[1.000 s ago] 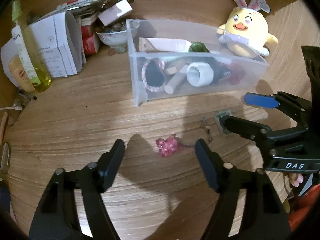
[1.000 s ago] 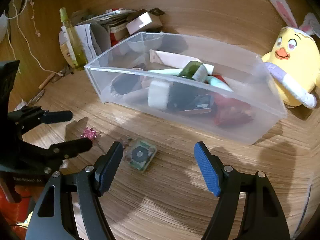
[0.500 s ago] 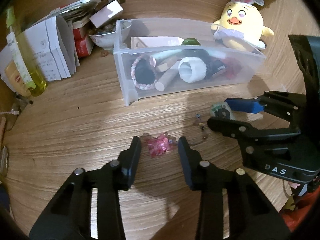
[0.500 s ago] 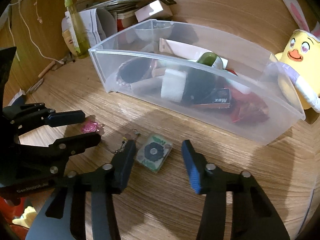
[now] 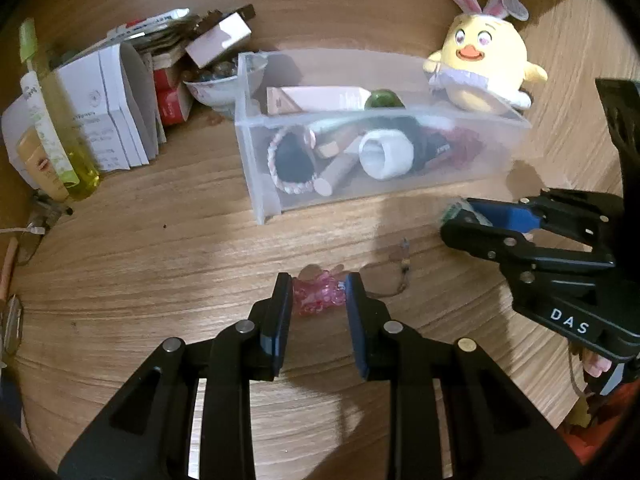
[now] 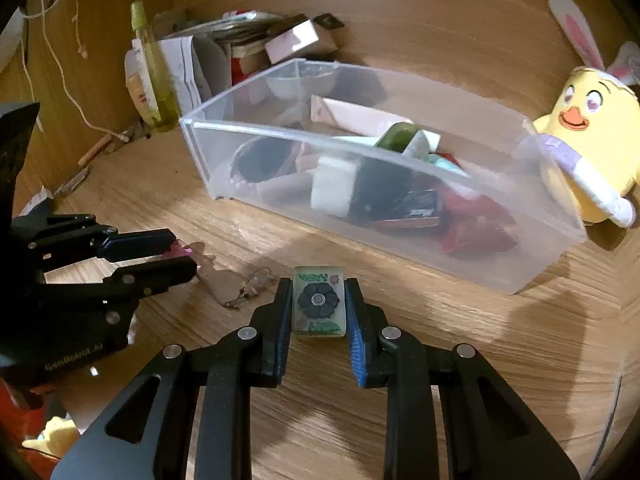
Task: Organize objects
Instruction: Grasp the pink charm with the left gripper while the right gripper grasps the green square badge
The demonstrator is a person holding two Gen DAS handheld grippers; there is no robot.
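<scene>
A pink beaded charm (image 5: 316, 300) lies on the wooden table between the fingers of my left gripper (image 5: 318, 278). Its jaws are closing and both pads touch the charm's sides. My right gripper (image 6: 319, 282) is closing too, with a small square tile printed with a dark flower (image 6: 319, 304) pressed between its blue pads. In the left wrist view the right gripper (image 5: 456, 216) reaches in from the right. The right wrist view has the left gripper (image 6: 182, 251) at the left edge. Behind both stands a clear plastic bin (image 6: 520, 256) holding several items.
A thin metal chain (image 6: 244, 292) lies on the table between the two grippers. A yellow chick plush with rabbit ears (image 5: 484, 64) sits at the bin's right end. Papers, boxes, a bowl (image 5: 216, 88) and a yellow bottle (image 5: 60, 136) crowd the back left.
Both grippers stood wide open a second ago. Their jaws have since narrowed, the left onto the pink charm and the right onto the flower tile. The tile now sits straight between the pads.
</scene>
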